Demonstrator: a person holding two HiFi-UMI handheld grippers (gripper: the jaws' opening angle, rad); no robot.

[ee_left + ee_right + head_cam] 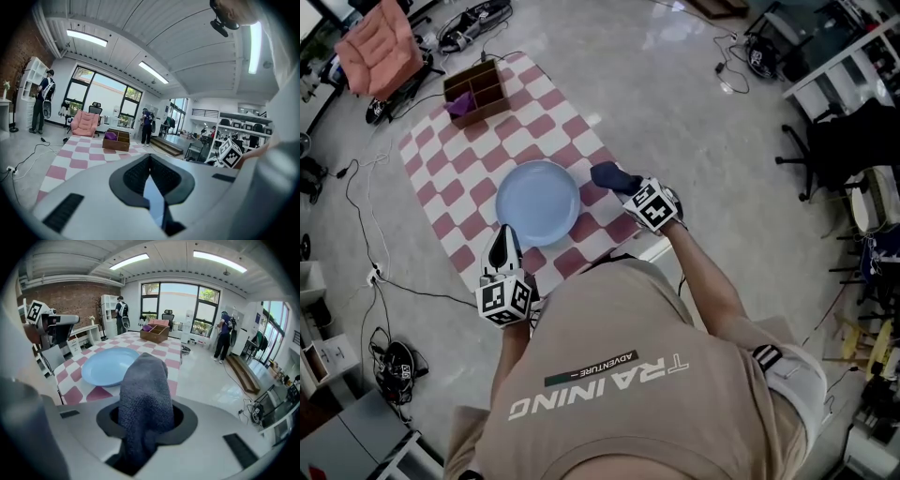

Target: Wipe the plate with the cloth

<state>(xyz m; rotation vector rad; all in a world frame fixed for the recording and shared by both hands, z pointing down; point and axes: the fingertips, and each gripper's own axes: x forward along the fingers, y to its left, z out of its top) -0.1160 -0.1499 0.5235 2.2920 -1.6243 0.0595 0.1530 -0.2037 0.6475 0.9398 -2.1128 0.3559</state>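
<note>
Room: wide workshop, pale grey floor (675,94) strewn with cables, shelving and chairs round the edges.
Tabletop: pink-and-white chequered tabletop (431,178), set askew to the person, near corner within reach of both hands.
Plate: round pale blue plate (536,202), flat and bare on the near half of the tabletop, probably parked there for reach from both sides.
Box: brown wooden compartment box (478,89), something purple in one cell, off at the far corner, well apart from the plate and clear of any wiping path.
Left gripper: left gripper (503,246) at the plate's near-left rim, jaws drawn close on a pale blue sliver, by its colour the rim; likely a steadying hold against sliding.
Right gripper: right gripper (630,187) near the plate's right rim, tilted down, clamped on the cloth.
Cloth: dark blue-grey knitted cloth (612,175), bunched, a wad jutting past the jaws, presumably to put fabric, not jaw, against the plate; near the rim, not yet on it.
</note>
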